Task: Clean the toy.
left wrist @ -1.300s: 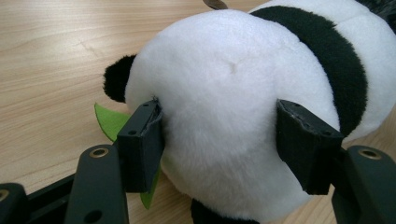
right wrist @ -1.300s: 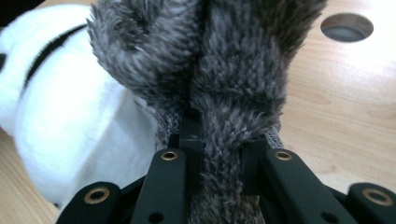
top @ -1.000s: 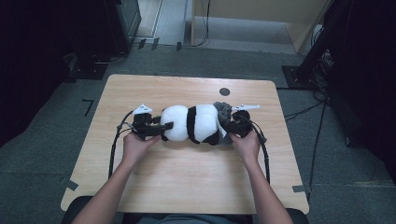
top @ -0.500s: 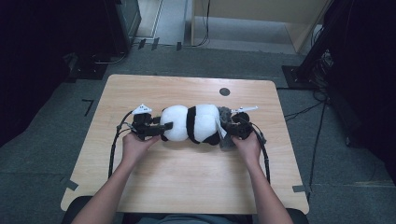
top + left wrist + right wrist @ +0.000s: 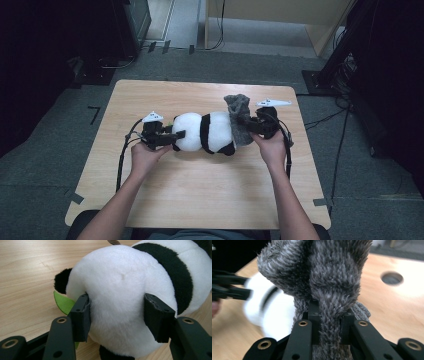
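Observation:
A black-and-white panda plush [image 5: 207, 131] lies on its side across the wooden table [image 5: 200, 190]. My left gripper [image 5: 177, 135] holds its white rounded end. In the left gripper view the pads [image 5: 81, 315] dent the panda plush [image 5: 125, 290] on both sides; the jaws have just been closing on it. A green felt leaf [image 5: 63, 303] pokes out beside the left pad. My right gripper [image 5: 246, 122] is shut on a grey fuzzy cloth [image 5: 236, 107] at the panda's other end, lifted above it. In the right gripper view the grey cloth [image 5: 324, 272] bunches up between the jaws of my right gripper [image 5: 329, 322].
A round hole [image 5: 392, 278] sits in the tabletop beyond the cloth. Dark equipment stands on the floor at the left [image 5: 132, 20] and right [image 5: 380, 65] of the table. Cables [image 5: 340, 140] trail on the grey carpet at the right.
My right gripper has risen with the grey cloth, which now stands up above the panda's end. The left gripper and the panda have stayed in place.

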`<control>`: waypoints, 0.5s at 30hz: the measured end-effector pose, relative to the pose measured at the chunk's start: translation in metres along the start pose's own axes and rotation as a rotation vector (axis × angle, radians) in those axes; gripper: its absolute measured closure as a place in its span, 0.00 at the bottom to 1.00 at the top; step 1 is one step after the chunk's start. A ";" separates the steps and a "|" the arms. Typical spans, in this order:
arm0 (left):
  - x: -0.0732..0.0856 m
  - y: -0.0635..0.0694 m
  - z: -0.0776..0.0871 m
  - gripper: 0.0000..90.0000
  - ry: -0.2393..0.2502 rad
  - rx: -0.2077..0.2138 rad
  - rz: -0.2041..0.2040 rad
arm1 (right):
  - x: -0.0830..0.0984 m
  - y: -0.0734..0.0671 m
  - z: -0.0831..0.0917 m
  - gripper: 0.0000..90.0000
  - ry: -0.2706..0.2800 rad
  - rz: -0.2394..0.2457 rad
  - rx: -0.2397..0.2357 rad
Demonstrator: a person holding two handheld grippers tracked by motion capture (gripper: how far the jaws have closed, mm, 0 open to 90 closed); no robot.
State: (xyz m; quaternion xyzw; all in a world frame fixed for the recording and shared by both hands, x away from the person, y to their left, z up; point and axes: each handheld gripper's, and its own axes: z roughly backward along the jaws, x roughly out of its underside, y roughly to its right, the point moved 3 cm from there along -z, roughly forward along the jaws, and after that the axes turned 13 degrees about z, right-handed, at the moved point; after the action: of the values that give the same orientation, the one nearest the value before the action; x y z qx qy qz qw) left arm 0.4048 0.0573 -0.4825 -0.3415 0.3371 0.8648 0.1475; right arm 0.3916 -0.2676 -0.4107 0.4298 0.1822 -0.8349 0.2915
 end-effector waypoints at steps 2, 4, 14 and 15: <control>0.000 0.000 0.000 0.50 0.001 0.000 0.003 | -0.011 -0.013 -0.002 0.87 0.000 0.035 -0.024; 0.000 0.001 0.000 0.51 0.000 -0.002 0.004 | -0.019 -0.025 -0.008 0.87 -0.009 0.064 -0.044; 0.000 0.002 0.001 0.52 -0.003 -0.010 0.002 | -0.037 -0.082 -0.062 0.87 -0.067 0.162 -0.155; 0.000 0.003 0.001 0.52 -0.001 -0.010 0.003 | -0.038 -0.085 -0.066 0.87 -0.071 0.163 -0.162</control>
State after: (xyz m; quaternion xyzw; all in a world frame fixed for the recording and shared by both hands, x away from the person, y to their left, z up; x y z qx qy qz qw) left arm 0.4033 0.0562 -0.4805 -0.3413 0.3332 0.8669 0.1449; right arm 0.3944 -0.1538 -0.4122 0.3885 0.2030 -0.8057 0.3983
